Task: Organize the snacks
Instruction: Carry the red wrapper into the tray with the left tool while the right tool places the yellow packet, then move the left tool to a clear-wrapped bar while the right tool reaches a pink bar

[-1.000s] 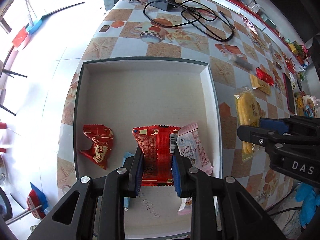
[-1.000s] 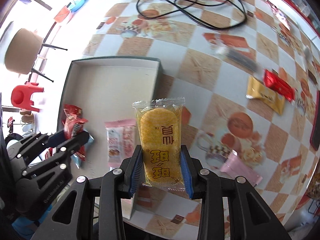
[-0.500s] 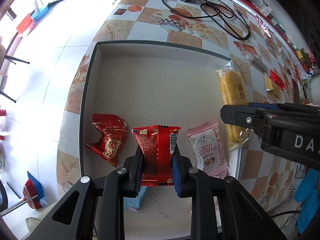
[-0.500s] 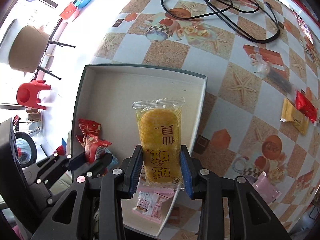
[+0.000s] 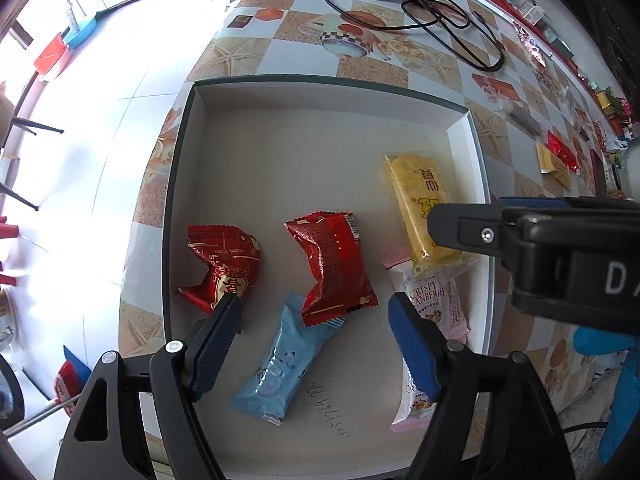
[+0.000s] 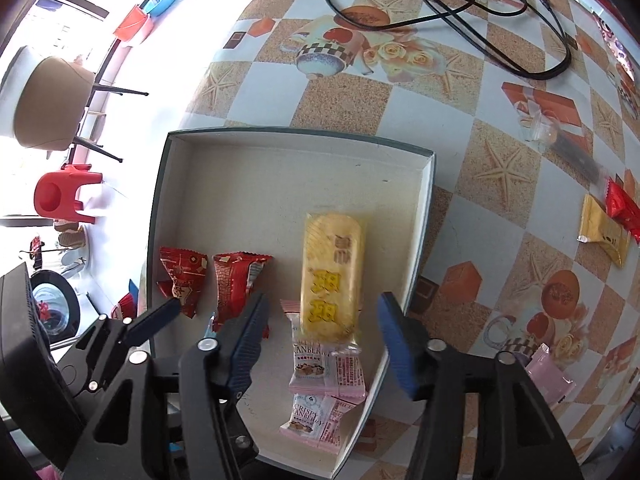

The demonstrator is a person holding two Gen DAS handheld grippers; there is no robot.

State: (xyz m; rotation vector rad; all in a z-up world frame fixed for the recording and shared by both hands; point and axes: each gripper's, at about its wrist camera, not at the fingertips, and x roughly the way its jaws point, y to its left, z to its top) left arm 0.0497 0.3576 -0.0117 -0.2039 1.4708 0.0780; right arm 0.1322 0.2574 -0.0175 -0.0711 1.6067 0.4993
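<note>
A shallow open box (image 5: 320, 140) (image 6: 288, 168) sits on the patterned table. In it lie two red snack packs (image 5: 224, 260) (image 5: 332, 264), a blue pack (image 5: 280, 364), pink cranberry packs (image 5: 436, 308) (image 6: 320, 360) and a yellow rice-cracker pack (image 5: 420, 204) (image 6: 332, 276). My left gripper (image 5: 316, 340) is open and empty above the red and blue packs. My right gripper (image 6: 320, 340) is open and empty, with the yellow pack lying just ahead between its fingers, its near end resting on a pink pack.
On the table right of the box lie a gold pack (image 6: 604, 236), a red pack (image 6: 622, 208), a pink pack (image 6: 548, 372) and a clear-wrapped dark item (image 6: 568, 144). A black charger cable (image 6: 460, 4) lies at the back. The table's left edge drops to the floor.
Both grippers have opened. The left let go of the red pack and the right let go of the yellow pack; both packs now lie in the box.
</note>
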